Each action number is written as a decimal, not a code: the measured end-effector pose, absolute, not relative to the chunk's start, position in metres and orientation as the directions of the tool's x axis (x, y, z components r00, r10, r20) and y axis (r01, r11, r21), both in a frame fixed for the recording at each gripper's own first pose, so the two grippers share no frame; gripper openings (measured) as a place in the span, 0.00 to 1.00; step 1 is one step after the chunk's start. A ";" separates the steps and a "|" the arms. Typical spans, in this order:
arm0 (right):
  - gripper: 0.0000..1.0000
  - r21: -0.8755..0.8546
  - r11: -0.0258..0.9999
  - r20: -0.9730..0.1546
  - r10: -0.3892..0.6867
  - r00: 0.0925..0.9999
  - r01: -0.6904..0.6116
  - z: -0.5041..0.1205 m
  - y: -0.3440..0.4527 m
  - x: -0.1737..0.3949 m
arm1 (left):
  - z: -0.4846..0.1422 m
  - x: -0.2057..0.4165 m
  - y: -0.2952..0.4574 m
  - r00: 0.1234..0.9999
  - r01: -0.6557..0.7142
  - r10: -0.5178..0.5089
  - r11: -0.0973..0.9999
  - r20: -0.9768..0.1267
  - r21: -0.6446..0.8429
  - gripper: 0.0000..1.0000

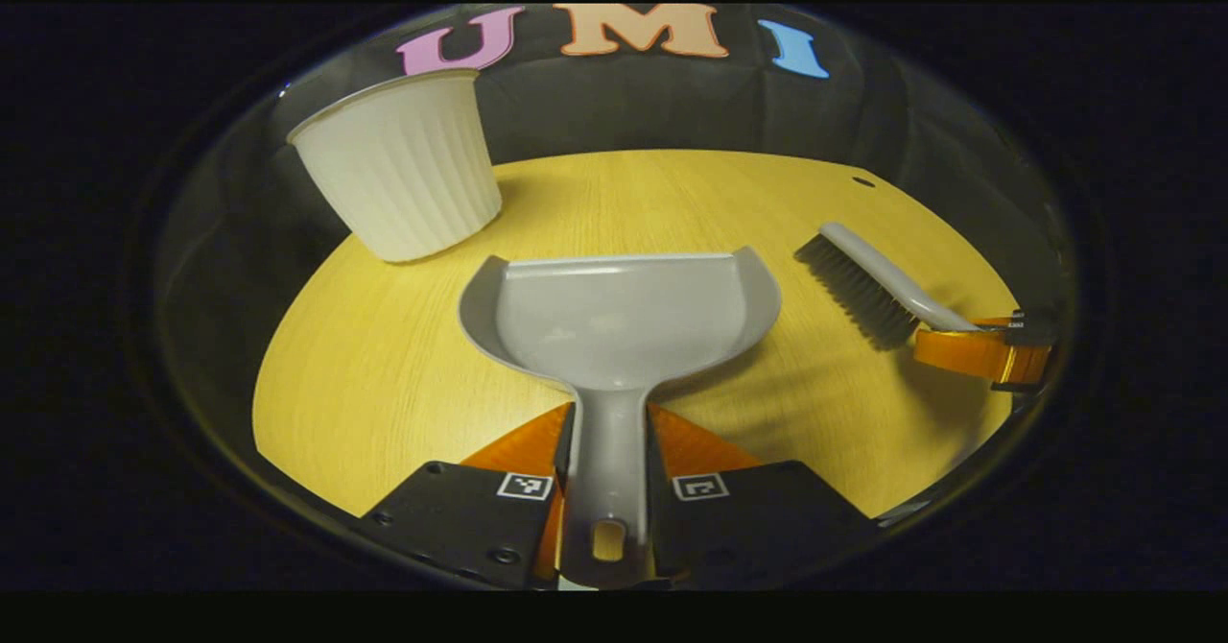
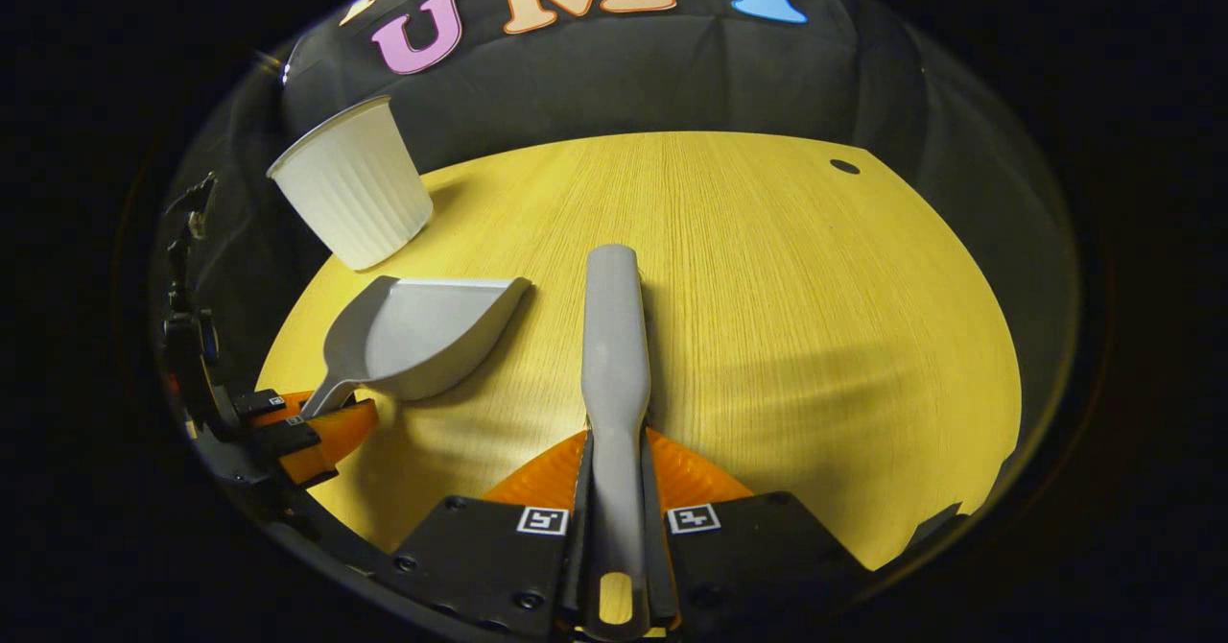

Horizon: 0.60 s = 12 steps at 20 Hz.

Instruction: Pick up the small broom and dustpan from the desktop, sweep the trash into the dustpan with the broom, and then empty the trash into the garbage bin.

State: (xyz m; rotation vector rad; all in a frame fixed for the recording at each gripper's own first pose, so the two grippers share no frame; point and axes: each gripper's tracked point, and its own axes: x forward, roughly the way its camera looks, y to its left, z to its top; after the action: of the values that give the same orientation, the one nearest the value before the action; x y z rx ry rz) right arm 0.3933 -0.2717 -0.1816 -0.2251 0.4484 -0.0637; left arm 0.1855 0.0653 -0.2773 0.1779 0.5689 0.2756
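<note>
now | left gripper is clamping dustpan handle | right gripper is clamping broom handle | white bin is standing on desktop

Warm, dim light on the desktop — soft shadows, sharp centre, fisheye bending and darkening toward the edges.

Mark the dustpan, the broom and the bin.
dustpan (image 1: 614,321): left gripper view, inside of the scoop.
broom (image 2: 612,336): right gripper view, back of the head.
bin (image 1: 403,182): left gripper view, ribbed side wall.
</note>
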 end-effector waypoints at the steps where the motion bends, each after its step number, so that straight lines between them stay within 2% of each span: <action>1: 0.22 -0.228 0.974 -0.429 -0.108 0.897 0.008 -0.183 -0.271 0.394 | -0.278 0.187 0.066 0.809 -0.207 0.308 0.947 -0.501 0.247 0.32; 2: 0.23 -0.227 0.974 -0.436 -0.106 0.893 0.004 -0.185 -0.271 0.393 | -0.276 0.187 0.065 0.813 -0.205 0.309 0.945 -0.494 0.255 0.30; 3: 0.23 -0.226 0.974 -0.446 -0.104 0.889 0.000 -0.186 -0.272 0.393 | -0.274 0.189 0.063 0.822 -0.198 0.304 0.945 -0.481 0.259 0.36; 5: 0.24 -0.217 0.976 -0.454 -0.097 0.886 -0.004 -0.188 -0.270 0.392 | -0.272 0.186 0.064 0.821 -0.205 0.320 0.938 -0.473 0.279 0.63; 6: 0.26 -0.208 0.978 -0.456 -0.091 0.885 -0.006 -0.188 -0.269 0.391 | -0.270 0.185 0.064 0.821 -0.215 0.330 0.935 -0.466 0.283 0.83; 7: 0.29 -0.198 0.980 -0.464 -0.080 0.882 -0.015 -0.189 -0.265 0.390 | -0.270 0.185 0.066 0.820 -0.215 0.330 0.935 -0.467 0.282 0.87; 9: 0.63 -0.190 0.981 -0.483 -0.066 0.873 -0.031 -0.192 -0.262 0.387 | -0.272 0.178 0.064 0.818 -0.218 0.331 0.935 -0.470 0.279 0.88; 10: 0.81 -0.193 0.981 -0.476 -0.067 0.877 -0.030 -0.189 -0.262 0.385 | -0.271 0.175 0.065 0.817 -0.221 0.336 0.933 -0.468 0.283 0.94; 11: 0.94 -0.192 0.981 -0.463 -0.066 0.884 -0.027 -0.189 -0.263 0.389 | -0.266 0.174 0.064 0.822 -0.225 0.338 0.932 -0.457 0.284 0.89; 12: 0.94 -0.185 0.982 -0.449 -0.060 0.892 -0.027 -0.186 -0.262 0.389 | -0.262 0.172 0.063 0.830 -0.229 0.335 0.934 -0.446 0.275 0.94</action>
State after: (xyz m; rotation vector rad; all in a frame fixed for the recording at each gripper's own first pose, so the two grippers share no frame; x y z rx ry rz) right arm 0.3893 -0.2615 -0.1857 -0.1891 0.4702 -0.0171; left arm 0.1720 0.0628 -0.2617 0.2143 0.5107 0.3017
